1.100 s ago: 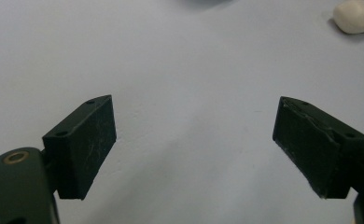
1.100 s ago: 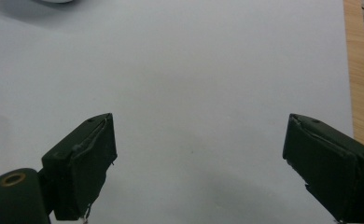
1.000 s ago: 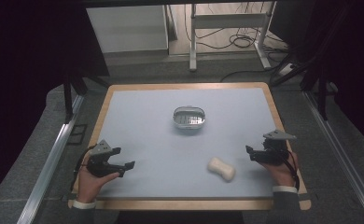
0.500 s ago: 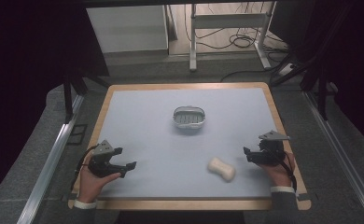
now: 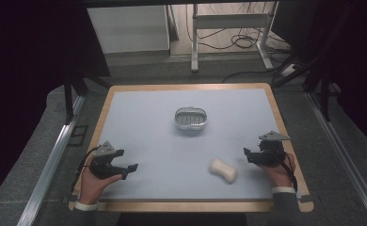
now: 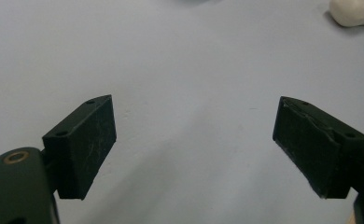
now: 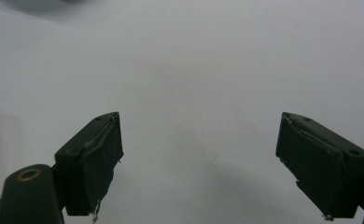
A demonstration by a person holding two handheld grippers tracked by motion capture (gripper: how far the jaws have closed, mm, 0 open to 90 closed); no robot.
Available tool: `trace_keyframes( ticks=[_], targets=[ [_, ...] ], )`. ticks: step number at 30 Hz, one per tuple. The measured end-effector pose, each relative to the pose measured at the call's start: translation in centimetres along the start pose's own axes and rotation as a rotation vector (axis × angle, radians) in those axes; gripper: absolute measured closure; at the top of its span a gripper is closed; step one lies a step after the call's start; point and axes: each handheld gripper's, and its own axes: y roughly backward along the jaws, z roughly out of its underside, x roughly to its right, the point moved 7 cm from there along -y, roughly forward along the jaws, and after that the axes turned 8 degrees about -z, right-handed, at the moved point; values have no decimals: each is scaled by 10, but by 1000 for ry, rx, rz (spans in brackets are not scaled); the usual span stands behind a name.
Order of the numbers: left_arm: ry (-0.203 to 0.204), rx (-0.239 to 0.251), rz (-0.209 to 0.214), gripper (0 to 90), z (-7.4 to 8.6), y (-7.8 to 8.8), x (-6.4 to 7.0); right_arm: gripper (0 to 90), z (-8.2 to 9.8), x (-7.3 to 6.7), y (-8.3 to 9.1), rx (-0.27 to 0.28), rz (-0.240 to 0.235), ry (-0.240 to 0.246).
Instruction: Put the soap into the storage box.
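**Near the front edge: both grippers open, soap lying free**

At the front right of the table, the right gripper [image 5: 248,155] rests low in the person's hand, jaws pointing toward the table's middle; its own view shows the two black jaws standing wide with bare table between them, having just been closing a little, nothing between them; a pale sliver at the left edge of that view is too small to tell for certain; soap [image 5: 223,170], a cream waisted bar, lies flat on the table just beside this gripper, toward the centre, not touched by it; left gripper [image 5: 130,169] sits at the front left, jaws likewise wide apart and empty, aimed across the table toward the soap, well apart from it; soap dish [image 5: 190,118], a small metal oval with a ribbed insert, stands near the table's middle, beyond the soap and apart from it; table [image 5: 139,117] has a pale blue-grey top with a wooden rim.
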Motion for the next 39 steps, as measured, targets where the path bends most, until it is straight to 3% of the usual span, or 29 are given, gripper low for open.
trace_keyframes(
  ticks=[9, 15, 19, 27, 39],
  targets=[
    [2, 3, -2, 138, -2, 2, 1, 176, -13, -3, 5, 12, -30, 7],
    [-3, -4, 3, 137, -2, 2, 2, 176, -34, -18, 17, 37, -118, 24],
    [-1, -2, 4, 137, -2, 4, 1, 176, -41, -28, 20, 7, -134, 54],
    [1, 2, 6, 137, -2, 5, 1, 175, -44, -36, 18, -52, -121, 103],
    [-1, -6, 12, 136, -2, 4, 3, 173, -47, -58, 21, -67, -213, 139]
  ],
)
